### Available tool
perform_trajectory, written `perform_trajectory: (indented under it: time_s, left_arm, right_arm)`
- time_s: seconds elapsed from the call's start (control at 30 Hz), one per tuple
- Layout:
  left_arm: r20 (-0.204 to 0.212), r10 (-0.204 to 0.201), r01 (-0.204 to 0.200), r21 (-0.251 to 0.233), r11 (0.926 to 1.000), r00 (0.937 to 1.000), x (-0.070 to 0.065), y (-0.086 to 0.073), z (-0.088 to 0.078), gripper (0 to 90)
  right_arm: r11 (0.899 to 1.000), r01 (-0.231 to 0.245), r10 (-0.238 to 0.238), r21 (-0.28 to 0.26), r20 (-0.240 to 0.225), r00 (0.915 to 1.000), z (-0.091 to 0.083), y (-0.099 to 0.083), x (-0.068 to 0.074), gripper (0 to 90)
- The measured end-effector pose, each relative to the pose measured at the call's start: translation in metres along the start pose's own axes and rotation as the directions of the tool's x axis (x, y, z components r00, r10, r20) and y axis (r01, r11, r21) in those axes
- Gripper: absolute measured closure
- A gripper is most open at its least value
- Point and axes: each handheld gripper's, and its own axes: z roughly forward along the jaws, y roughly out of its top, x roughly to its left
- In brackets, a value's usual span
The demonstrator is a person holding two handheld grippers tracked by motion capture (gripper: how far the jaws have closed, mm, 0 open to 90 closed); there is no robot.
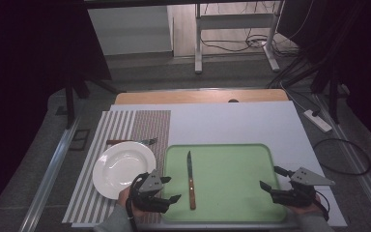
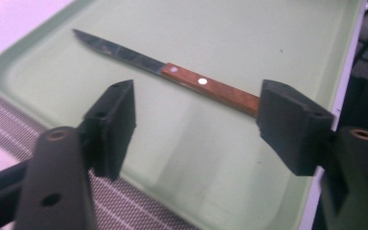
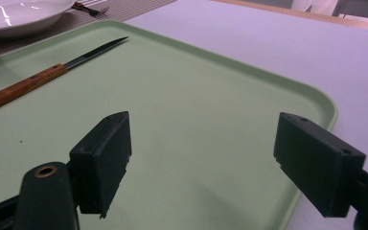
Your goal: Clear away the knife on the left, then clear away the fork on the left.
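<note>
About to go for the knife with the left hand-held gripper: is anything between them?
Nothing visible: the left hand-held gripper is open, with bare green tray between it and the knife.

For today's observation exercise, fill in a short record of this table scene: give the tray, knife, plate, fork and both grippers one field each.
tray: green tray, flat on the table, right of the placemat
knife: wooden-handled knife lying on the tray's left part, blade pointing away from the person
plate: white plate on the striped placemat
fork: fork lying beyond the plate
left gripper: left gripper open, aimed at the knife, nothing held
right gripper: right gripper open, over the tray's right edge
</note>
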Motion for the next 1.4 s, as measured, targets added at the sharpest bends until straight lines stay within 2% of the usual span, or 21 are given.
perform_trajectory:
  time_s: [0.13, 0.4, 0.93, 1.07, 1.4]
  left_arm:
    - [-0.013, -0.038, 0.038, -0.027, 0.9989, 0.9992, 0.006, -0.003, -0.003, 18.9]
    - [-0.012, -0.081, 0.080, -0.076, 0.9939, 0.9966, 0.017, -0.010, -0.012, 15.5]
    - [-0.065, -0.060, 0.055, -0.072, 0.9959, 0.9961, 0.023, -0.008, -0.022, 16.1]
    - [-0.093, -0.049, 0.041, -0.084, 0.9956, 0.9945, 0.024, -0.005, -0.023, 16.9]
    - [-0.085, -0.020, 0.014, -0.064, 0.9978, 0.9962, 0.027, -0.001, -0.026, 16.8]
  right_arm:
    - [1.000, -0.001, 0.001, 0.001, 0.002, 1.0000, 0.001, 0.000, -0.001, 21.1]
    - [1.000, 0.004, -0.004, 0.002, 0.001, 1.0000, 0.003, 0.001, 0.000, 21.1]
    - [1.000, -0.001, 0.001, 0.002, 0.003, 1.0000, 0.001, -0.001, -0.001, 21.1]
    - [1.000, -0.007, 0.007, -0.004, 0.006, 1.0000, -0.004, -0.002, 0.000, 21.3]
    - [1.000, -0.006, 0.006, -0.015, 0.005, 1.0000, -0.010, -0.003, 0.001, 21.5]
